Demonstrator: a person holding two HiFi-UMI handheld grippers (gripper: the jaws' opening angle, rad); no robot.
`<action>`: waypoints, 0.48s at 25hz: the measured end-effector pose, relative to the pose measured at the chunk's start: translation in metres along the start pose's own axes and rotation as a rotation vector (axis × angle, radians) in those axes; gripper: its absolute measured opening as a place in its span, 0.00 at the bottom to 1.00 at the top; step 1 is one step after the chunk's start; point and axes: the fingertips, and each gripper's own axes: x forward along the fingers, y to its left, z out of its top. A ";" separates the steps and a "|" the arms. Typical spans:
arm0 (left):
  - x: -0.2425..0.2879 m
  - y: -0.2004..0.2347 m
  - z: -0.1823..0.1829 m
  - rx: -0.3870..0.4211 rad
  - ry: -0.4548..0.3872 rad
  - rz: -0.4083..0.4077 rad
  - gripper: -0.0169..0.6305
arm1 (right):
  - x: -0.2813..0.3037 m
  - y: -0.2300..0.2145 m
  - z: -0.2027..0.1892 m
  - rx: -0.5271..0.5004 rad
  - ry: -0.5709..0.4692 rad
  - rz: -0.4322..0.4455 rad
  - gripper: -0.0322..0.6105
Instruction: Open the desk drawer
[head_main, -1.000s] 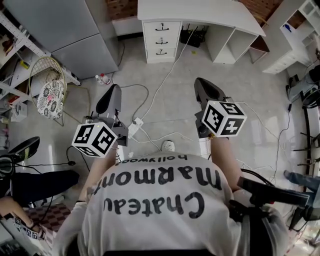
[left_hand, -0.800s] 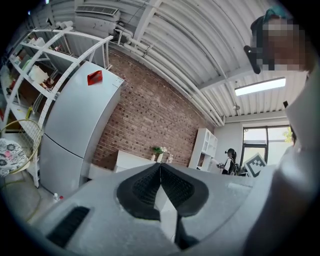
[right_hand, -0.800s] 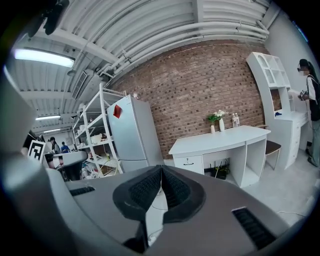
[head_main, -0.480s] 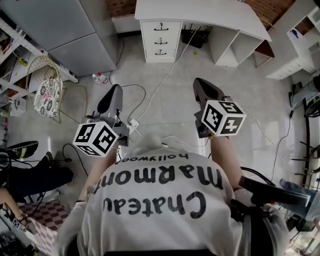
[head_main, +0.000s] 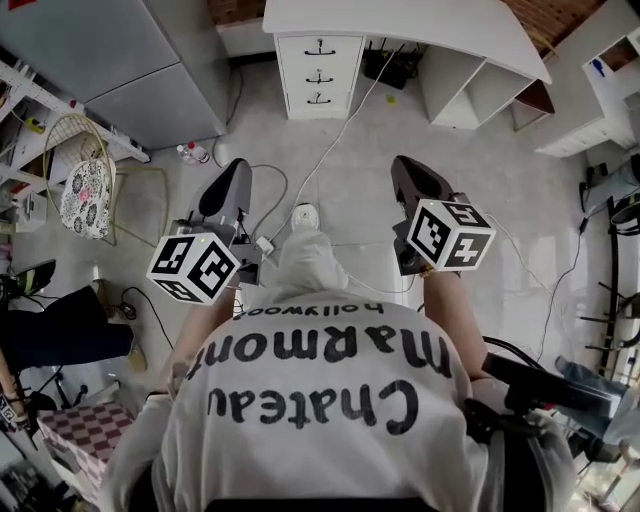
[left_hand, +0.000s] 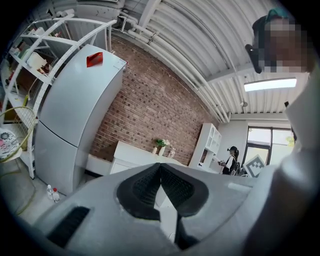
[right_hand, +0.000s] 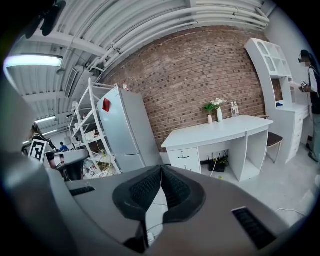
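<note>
White desk (head_main: 400, 25): straight ahead of the left gripper (left_hand: 160, 167) and the right gripper (right_hand: 161, 170), well apart from both, set against a brick wall.
Drawers (head_main: 320, 70): a stack of three in the desk's end pedestal, ahead of the grippers and roughly between their two lines. All are shut, and each has a small dark handle (head_main: 321, 46).
Left gripper: jaws pressed together, pads meeting, nothing between them. It is held out in front of the body.
Right gripper: jaws likewise together and empty. In its own view the drawers sit just above its tips, far beyond them.
Cable (head_main: 340, 130): white, running over the pale floor from under the grippers toward the desk.
Fridge (head_main: 130, 60): grey, ahead and off to the left gripper's outer side.
Step in hand: by my reading the approach. The person stands well short of the desk and neither tool touches a drawer.
Next move: close the gap to the pedestal and choose a drawer, since the task names none. Spread one gripper's jaws, set them about that drawer's handle and close. Then pull straight back toward the body.
Care: the handles look thin, so the jaws need to line up squarely. The cable also lies on the way to the desk.
</note>
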 end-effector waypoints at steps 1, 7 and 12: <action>0.010 0.004 0.002 -0.001 0.000 -0.003 0.05 | 0.007 -0.004 0.003 0.000 0.005 -0.003 0.07; 0.080 0.031 0.016 -0.016 0.005 -0.025 0.05 | 0.064 -0.030 0.034 -0.009 0.029 -0.021 0.07; 0.142 0.069 0.047 -0.013 -0.005 -0.029 0.05 | 0.128 -0.035 0.080 -0.056 0.018 -0.001 0.07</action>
